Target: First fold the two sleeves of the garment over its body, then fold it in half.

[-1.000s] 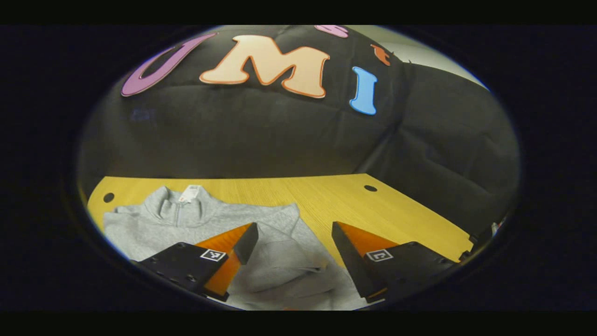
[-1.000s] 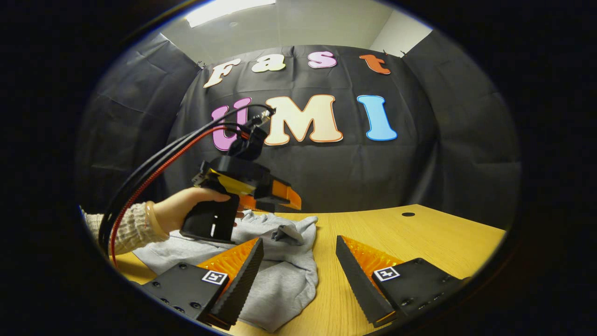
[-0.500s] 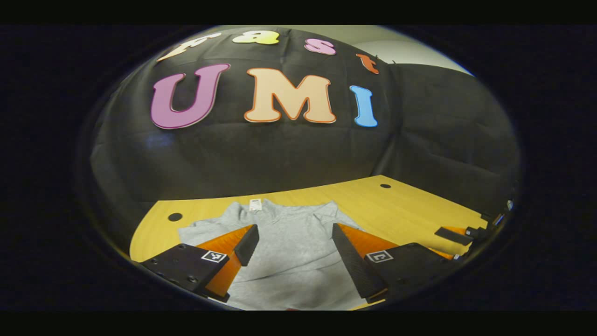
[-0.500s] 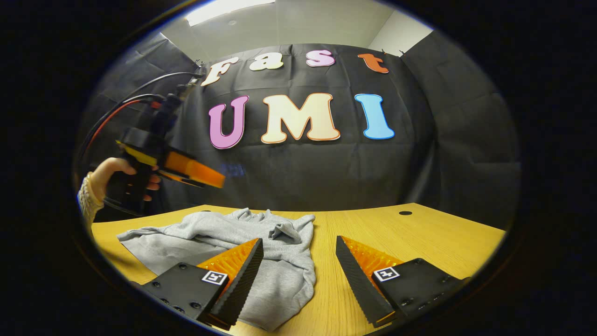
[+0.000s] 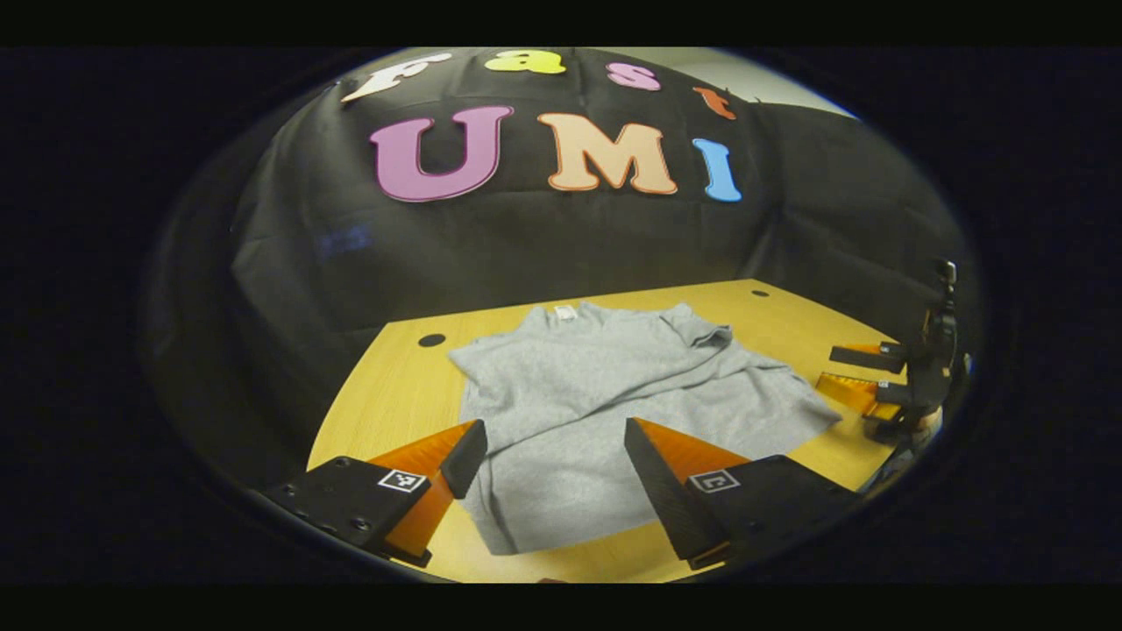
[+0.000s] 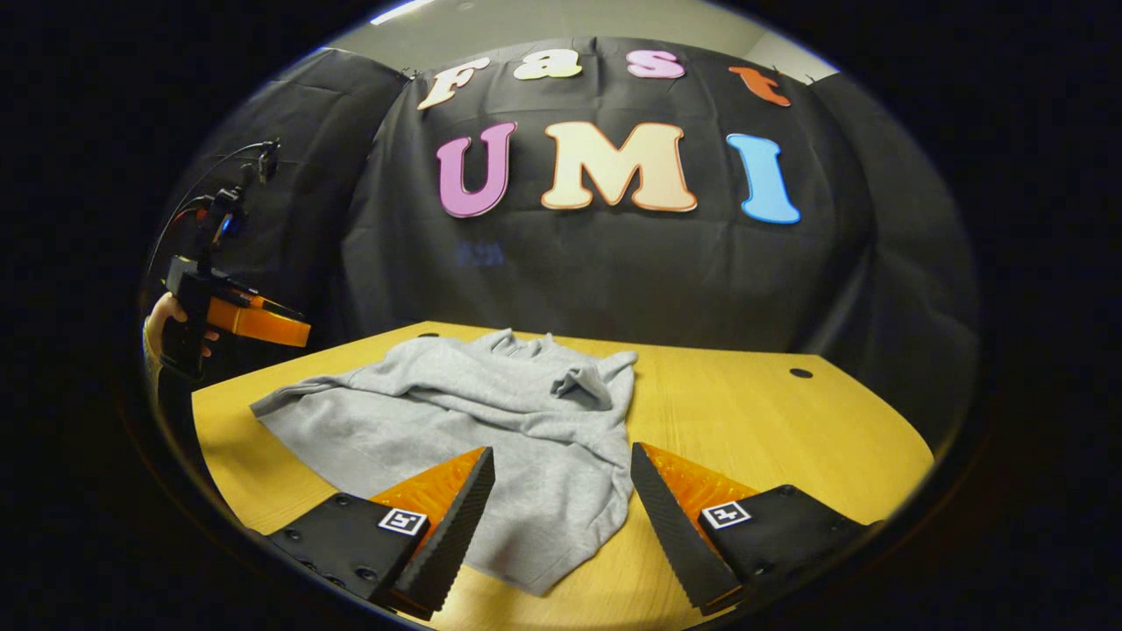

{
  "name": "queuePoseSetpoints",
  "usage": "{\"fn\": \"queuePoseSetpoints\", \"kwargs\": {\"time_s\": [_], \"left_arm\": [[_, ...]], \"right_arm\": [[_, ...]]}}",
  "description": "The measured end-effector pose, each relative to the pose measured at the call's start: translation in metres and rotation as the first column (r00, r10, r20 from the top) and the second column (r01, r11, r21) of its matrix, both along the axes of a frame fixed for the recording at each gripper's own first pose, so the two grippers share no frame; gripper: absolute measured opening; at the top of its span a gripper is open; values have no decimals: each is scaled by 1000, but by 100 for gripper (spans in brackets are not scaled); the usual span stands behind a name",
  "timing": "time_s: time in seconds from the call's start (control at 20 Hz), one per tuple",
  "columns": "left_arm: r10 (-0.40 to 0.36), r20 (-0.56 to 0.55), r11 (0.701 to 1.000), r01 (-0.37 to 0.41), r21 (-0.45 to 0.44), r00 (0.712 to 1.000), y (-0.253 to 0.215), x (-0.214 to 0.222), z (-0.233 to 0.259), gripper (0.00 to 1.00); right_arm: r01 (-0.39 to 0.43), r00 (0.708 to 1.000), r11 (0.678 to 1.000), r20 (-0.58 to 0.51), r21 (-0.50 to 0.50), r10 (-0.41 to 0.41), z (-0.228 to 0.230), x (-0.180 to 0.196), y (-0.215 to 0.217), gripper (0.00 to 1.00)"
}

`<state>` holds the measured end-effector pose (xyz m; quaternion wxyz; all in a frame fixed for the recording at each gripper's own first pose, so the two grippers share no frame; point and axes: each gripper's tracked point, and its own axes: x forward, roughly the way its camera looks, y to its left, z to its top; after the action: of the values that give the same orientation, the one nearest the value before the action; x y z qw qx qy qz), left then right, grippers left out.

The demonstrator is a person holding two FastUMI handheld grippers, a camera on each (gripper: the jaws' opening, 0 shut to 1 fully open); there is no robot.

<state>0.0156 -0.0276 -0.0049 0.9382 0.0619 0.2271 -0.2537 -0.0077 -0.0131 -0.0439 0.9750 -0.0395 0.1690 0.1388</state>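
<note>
Left gripper view first: the left gripper (image 5: 552,447) hangs above the near edge of the wooden table (image 5: 386,403), fingers spread wide with nothing between them. Ahead lies the grey garment (image 5: 605,394), flat on the tabletop, collar toward the back wall, both sleeves folded in over the body. Off at the far right edge sits the right gripper (image 5: 863,372), fingers parted, clear of the cloth.

Right gripper view now: far left, a hand (image 6: 162,320) holds the left gripper (image 6: 259,320) up above the table's corner, well off the cloth; its jaw gap can't be judged from this angle. Centre, the garment (image 6: 473,412) spreads over the table (image 6: 771,429), a sleeve cuff bunched near the collar. At the bottom, the right gripper (image 6: 561,486) has its fingers wide apart, empty, over the garment's near hem.
</note>
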Motion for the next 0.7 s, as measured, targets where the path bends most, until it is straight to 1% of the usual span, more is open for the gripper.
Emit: {"fn": "queuePoseSetpoints", "kwargs": {"time_s": [0.15,0.3,0.45,0.7], "left_arm": [[-23,-110,999,27,29,994,10,-25,-35,93],[-20,-196,999,28,36,980,22,-52,-59,93],[-7,-234,998,21,55,972,31,-64,-72,93],[2,-263,998,16,68,965,39,-70,-84,93]], "right_arm": [[-39,993,999,-112,-26,36,-20,-13,7,98],[-41,986,998,-161,-44,34,-24,-19,3,98],[-46,973,997,-227,-57,31,-39,-24,1,98],[-71,954,992,-298,-102,37,-56,-33,7,98]]}}
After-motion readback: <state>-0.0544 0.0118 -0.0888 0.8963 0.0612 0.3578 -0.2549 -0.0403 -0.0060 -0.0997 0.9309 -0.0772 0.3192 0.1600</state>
